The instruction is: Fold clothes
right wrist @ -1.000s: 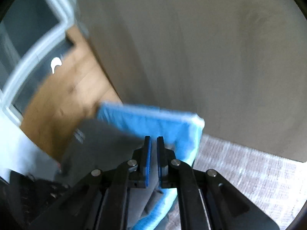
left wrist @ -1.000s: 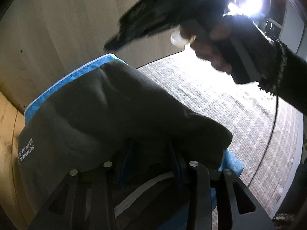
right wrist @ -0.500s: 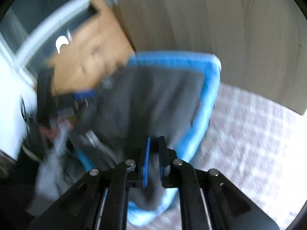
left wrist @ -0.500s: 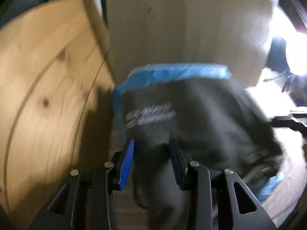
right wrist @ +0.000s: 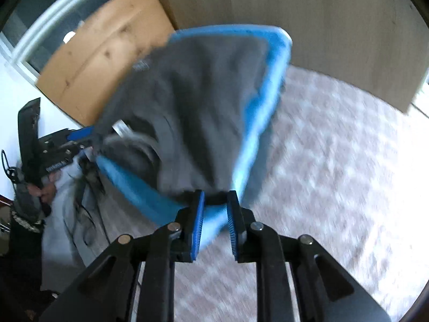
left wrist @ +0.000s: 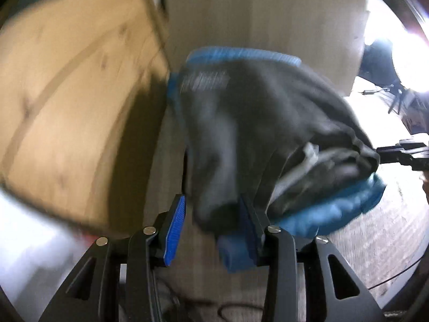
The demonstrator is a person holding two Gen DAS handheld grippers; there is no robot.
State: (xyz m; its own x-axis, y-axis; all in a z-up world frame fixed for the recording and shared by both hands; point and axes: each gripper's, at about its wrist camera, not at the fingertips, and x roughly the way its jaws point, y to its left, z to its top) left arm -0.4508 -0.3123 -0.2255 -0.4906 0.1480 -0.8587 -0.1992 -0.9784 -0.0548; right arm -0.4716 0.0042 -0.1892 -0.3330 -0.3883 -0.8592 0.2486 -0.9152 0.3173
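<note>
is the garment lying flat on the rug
No, the grey garment with blue trim hangs bunched in the air above the rug, by the right gripper.

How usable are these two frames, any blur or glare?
Left wrist: motion blur smears the grey garment and its white print; window glare blows out the upper right. Right wrist: blur streaks the rug and garment edges; no glare; fisheye bends both.

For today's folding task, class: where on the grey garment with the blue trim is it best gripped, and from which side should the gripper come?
Grip the grey garment by its thick blue trim, probably at the corner nearest the right gripper, coming from below along that edge. The trim is a firm, doubled band, while the grey middle hangs loose and bunched. The right gripper's jaws are opening, with cloth between them.
</note>
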